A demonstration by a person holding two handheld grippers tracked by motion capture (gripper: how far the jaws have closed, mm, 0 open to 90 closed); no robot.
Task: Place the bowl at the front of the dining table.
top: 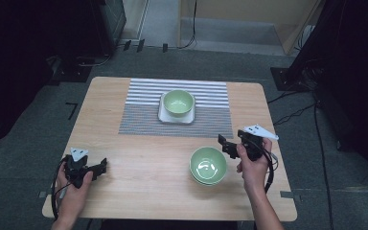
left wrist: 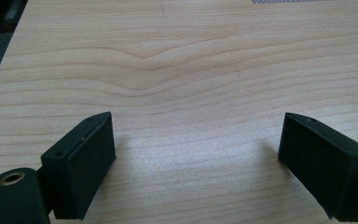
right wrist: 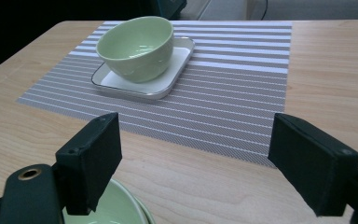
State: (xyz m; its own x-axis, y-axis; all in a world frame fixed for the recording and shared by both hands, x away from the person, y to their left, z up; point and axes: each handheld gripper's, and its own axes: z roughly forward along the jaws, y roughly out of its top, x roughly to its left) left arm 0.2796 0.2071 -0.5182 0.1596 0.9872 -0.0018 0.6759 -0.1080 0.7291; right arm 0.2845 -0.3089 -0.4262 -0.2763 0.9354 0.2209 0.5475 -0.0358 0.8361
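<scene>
The right hand-held gripper hovers with its jaws spread wide and nothing between them, just beside the far right rim of the near green bowls — these look like two bowls nested one in the other on the bare worktop, near the front right. In the right gripper view the rim of that stack shows just below the left jaw, so the gripper sits a little above and behind it, not yet closed on anything.

The left hand-held gripper rests low at the front left of the worktop, jaws also spread and empty, with plain wood grain ahead of it and well apart from any bowl.

As a judgement, the work seems to be stacking or setting out bowls: one green bowl already stands upright on the white square plate, which lies on the striped placemat toward the far middle. The near stack is not yet grasped, so that grip and whatever move follows are left.

Nothing lies between the near bowls and the placemat — the path is bare wood. Off the worktop, cables trail over the grey floor at the right.
</scene>
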